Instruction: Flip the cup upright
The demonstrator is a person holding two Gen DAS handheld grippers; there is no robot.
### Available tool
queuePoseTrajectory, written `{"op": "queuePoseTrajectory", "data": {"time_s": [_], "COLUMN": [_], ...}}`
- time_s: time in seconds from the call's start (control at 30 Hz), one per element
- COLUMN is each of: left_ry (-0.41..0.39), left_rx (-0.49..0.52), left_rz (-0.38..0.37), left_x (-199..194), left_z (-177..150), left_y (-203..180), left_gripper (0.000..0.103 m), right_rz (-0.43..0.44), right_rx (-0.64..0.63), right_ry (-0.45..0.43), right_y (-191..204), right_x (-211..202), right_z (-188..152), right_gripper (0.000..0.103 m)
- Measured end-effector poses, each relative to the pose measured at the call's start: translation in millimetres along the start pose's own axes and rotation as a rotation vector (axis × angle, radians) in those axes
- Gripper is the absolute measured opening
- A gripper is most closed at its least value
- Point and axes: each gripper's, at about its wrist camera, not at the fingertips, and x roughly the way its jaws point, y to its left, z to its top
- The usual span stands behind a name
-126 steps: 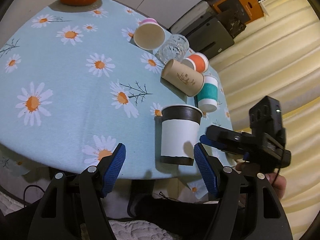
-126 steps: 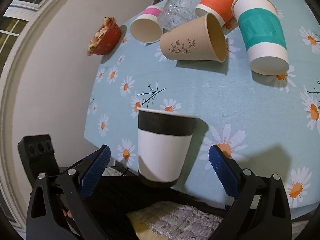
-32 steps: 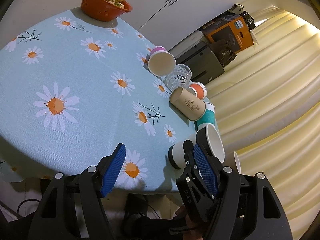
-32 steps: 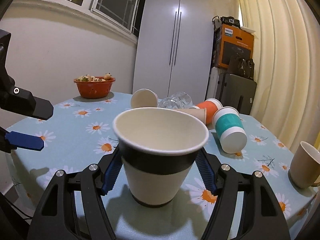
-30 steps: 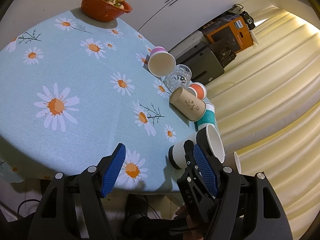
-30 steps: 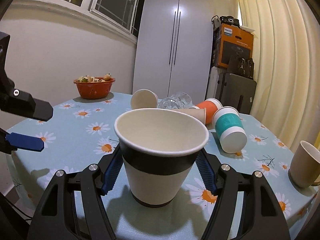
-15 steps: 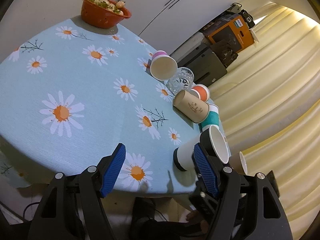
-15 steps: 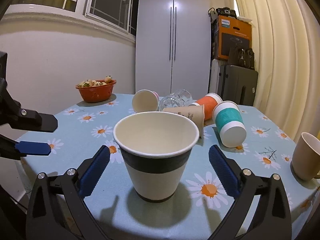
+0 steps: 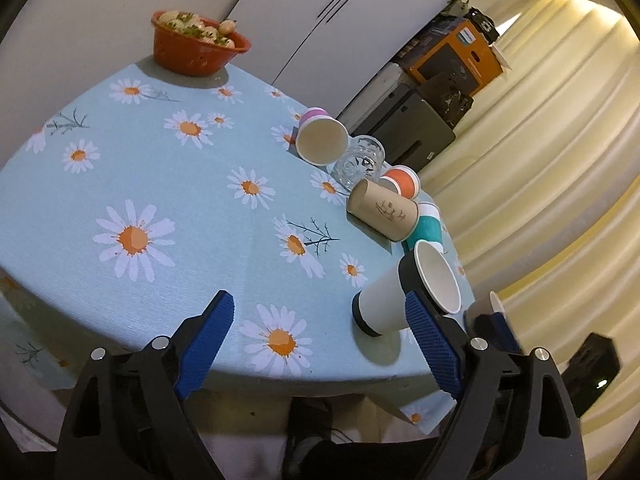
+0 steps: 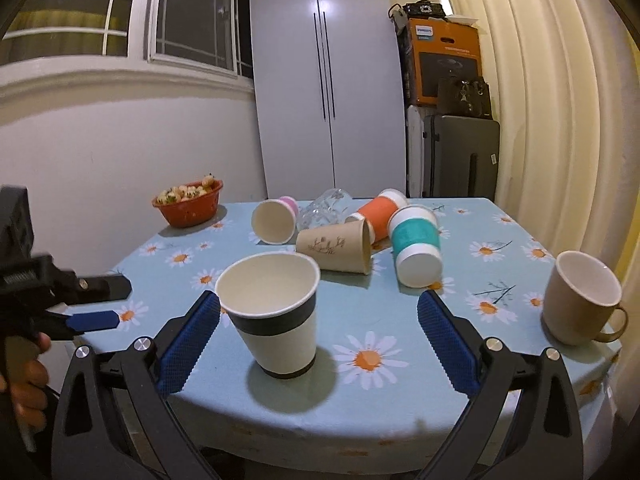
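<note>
A white paper cup with black bands (image 10: 276, 316) stands upright, mouth up, near the front edge of the daisy-print table (image 10: 492, 236). It also shows in the left wrist view (image 9: 404, 296). My right gripper (image 10: 318, 340) is open and empty, drawn back from the cup, its blue pads wide on either side. My left gripper (image 9: 320, 338) is open and empty over the table's front edge, left of the cup; it shows at the left in the right wrist view (image 10: 98, 302).
Several cups lie tipped at mid-table: pink-banded (image 10: 274, 220), brown (image 10: 336, 250), orange (image 10: 380, 212), teal (image 10: 416, 244), and a glass (image 10: 326, 206). A tan mug (image 10: 580, 298) stands upright at the right. An orange bowl (image 10: 188, 204) sits at the far left.
My right gripper opened, let go of the upright black-banded cup, and drew back from it. My left gripper shifted slightly back from the table.
</note>
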Motion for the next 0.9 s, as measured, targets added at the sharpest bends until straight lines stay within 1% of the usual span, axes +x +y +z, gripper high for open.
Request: {"op": "queuePoseTrajectory", "data": {"time_s": [0.07, 0.17, 0.37, 0.53, 0.6, 0.73, 0.8, 0.9], "left_ry": [-0.009, -0.021, -0.045, -0.092, -0.114, -0.140, -0.142, -0.139], "left_rx": [0.017, 0.052, 0.141, 0.268, 0.339, 0.475, 0.503, 0.530], "left_rz": [0.006, 0.023, 0.049, 0.066, 0.067, 0.091, 0.101, 0.110], "left_x": [-2, -6, -19, -39, -49, -62, -67, -73], "left_z": [-2, -5, -20, -32, -37, -50, -55, -61], "left_y": [-3, -8, -23, -44, -56, -76, -81, -84], "left_gripper": [0.096, 0.096, 0.096, 0.096, 0.096, 0.096, 0.096, 0.096], "right_rz": [0.001, 0.019, 0.050, 0.072, 0.084, 0.083, 0.084, 0.075], "right_rx": [0.006, 0.013, -0.028, -0.087, -0.098, -0.113, -0.119, -0.135], "right_ry": [-0.012, -0.007, -0.014, -0.017, -0.010, -0.023, -0.023, 0.002], "right_y": [-6, -11, -17, -19, -21, -26, -29, -31], "right_x": [-12, -27, -58, -79, -85, -99, -104, -106], "right_z": [5, 11, 22, 29, 31, 32, 31, 27], "right_gripper": [0.098, 0.098, 0.098, 0.098, 0.098, 0.098, 0.098, 0.098]}}
